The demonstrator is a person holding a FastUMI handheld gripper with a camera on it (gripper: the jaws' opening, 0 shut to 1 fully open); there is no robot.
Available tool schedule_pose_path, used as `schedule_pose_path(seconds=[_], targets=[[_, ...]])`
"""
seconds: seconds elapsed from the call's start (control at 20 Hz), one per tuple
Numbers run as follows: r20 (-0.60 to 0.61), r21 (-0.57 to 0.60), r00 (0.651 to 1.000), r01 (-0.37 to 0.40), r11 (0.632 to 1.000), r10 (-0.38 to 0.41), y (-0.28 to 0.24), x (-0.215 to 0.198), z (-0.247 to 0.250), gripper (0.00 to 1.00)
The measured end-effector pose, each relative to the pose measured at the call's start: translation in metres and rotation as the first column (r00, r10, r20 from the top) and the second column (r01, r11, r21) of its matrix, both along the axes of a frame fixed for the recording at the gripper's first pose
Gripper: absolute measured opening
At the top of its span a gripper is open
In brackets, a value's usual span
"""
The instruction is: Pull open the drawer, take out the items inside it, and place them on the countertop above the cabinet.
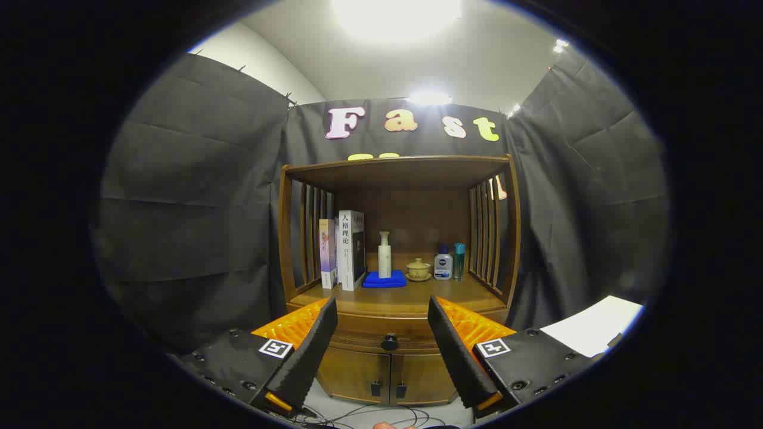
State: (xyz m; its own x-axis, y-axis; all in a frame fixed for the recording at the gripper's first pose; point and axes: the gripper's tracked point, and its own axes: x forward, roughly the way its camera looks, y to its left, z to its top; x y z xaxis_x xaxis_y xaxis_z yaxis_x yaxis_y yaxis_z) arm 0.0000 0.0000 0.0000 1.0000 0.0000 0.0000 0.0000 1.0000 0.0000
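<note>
Drawer (390, 333) closed, knob (389, 342) facing gripper's (382, 310) parted jaws.

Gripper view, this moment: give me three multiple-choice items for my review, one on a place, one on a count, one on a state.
1. Where does the blue cloth lie?
A. On the countertop, under the white pump bottle
B. On the floor by the cables
C. On top of the books

2. How many books stand at the countertop's left?
A. None
B. Two
C. Six

3. What state is the drawer in?
A. Pulled fully out
B. Closed, gripper open ahead of its knob
C. Removed

Answers:
1. A, the bottle stands on the cloth beside the lidded cup.
2. B, two upright spines show side by side.
3. B, the drawer front sits flush and the fingers are spread apart, gripping nothing.
</note>
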Motion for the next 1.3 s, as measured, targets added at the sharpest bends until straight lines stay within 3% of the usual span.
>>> schedule_pose_path(seconds=[1.3], targets=[[-0.029,-0.021,1.000,0.011,1.000,-0.011,-0.006,0.017,-0.022,0.96]])
